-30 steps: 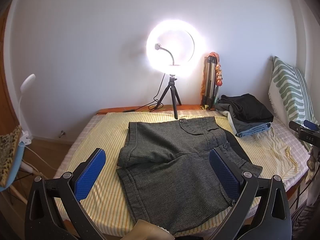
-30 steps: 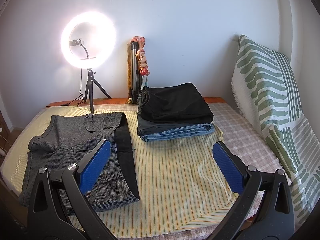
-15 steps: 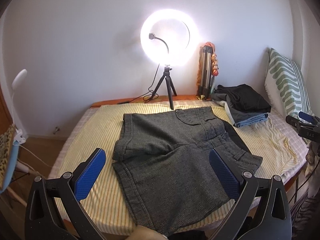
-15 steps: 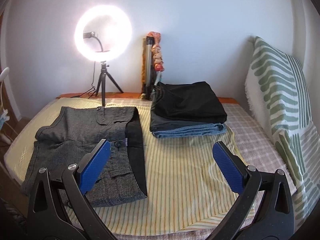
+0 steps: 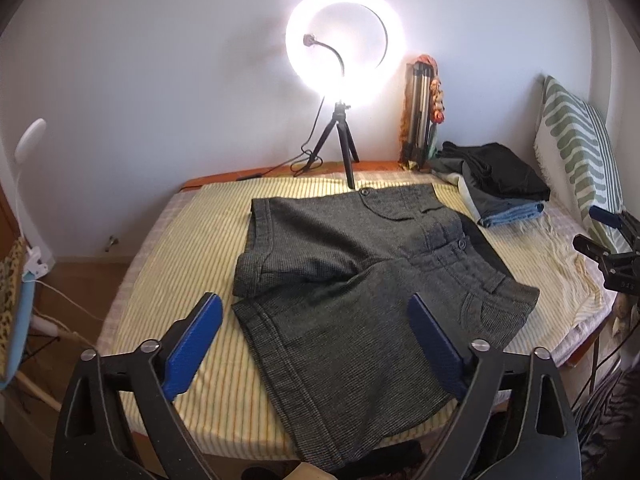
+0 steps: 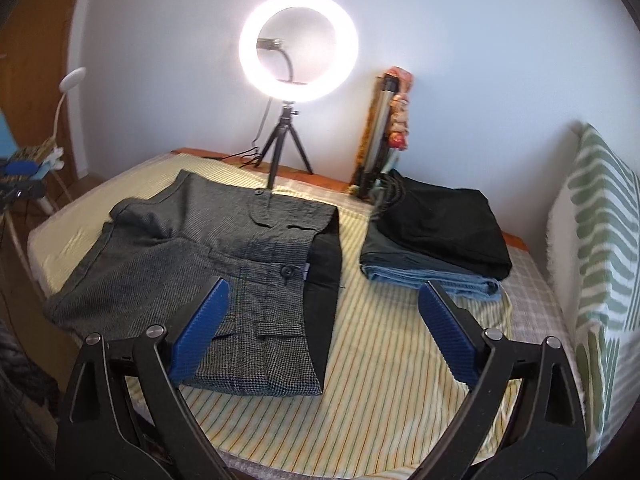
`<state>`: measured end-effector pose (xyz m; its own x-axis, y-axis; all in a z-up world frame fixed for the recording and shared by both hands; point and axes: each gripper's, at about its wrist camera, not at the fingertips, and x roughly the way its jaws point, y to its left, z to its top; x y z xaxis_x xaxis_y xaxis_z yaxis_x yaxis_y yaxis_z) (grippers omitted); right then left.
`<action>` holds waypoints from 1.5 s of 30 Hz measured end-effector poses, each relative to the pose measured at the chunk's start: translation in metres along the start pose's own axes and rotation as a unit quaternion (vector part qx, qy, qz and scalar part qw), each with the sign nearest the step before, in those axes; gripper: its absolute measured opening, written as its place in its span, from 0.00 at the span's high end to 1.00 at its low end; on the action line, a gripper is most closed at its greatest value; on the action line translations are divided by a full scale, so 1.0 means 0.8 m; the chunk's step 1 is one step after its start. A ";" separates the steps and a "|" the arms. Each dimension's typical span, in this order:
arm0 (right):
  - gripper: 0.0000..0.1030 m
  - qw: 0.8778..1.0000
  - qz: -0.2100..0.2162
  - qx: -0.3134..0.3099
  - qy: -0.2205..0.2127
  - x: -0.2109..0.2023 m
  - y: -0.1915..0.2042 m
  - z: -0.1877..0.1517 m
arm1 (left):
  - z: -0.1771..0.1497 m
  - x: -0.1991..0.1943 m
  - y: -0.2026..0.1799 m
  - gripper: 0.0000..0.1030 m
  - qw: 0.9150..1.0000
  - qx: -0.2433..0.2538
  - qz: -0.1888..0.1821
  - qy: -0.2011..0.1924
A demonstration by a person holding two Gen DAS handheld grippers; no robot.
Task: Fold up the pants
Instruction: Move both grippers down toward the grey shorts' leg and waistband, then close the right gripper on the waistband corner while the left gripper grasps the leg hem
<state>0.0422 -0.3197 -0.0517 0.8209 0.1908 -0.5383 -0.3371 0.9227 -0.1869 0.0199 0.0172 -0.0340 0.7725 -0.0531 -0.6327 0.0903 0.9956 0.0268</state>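
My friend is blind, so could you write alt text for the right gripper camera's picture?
Grey shorts lie spread flat on a striped sheet, with the open right gripper above them, holding nothing. A stack of folded clothes sits beside them, a lit ring light behind.

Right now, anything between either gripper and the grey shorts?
Nothing visible. The left gripper and right gripper are both open and empty, held above the near edge of the grey shorts. The folded clothes stack sits apart to the right, and the ring light stands behind the waistband.
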 end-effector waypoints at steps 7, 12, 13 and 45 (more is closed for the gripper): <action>0.18 0.991 0.081 -0.095 0.046 0.027 0.045 -0.029 | -0.021 0.016 0.006 0.30 0.999 0.021 -0.015 0.045; 0.30 0.975 0.111 -0.171 0.089 0.046 0.087 -0.056 | -0.040 0.032 0.010 0.36 0.996 0.035 -0.018 0.074; 0.30 0.973 0.110 -0.183 0.093 0.050 0.093 -0.060 | -0.044 0.039 0.016 0.40 0.996 0.027 -0.017 0.084; 0.89 0.975 0.115 -0.174 0.074 0.109 0.090 -0.070 | -0.105 0.056 -0.050 0.34 0.979 0.140 -0.080 0.124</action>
<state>0.0639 -0.2554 -0.1586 0.6378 0.3053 -0.7071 -0.6622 0.6863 -0.3009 -0.0018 -0.0183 -0.1279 0.5614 -0.1514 -0.8136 0.3929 0.9140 0.1010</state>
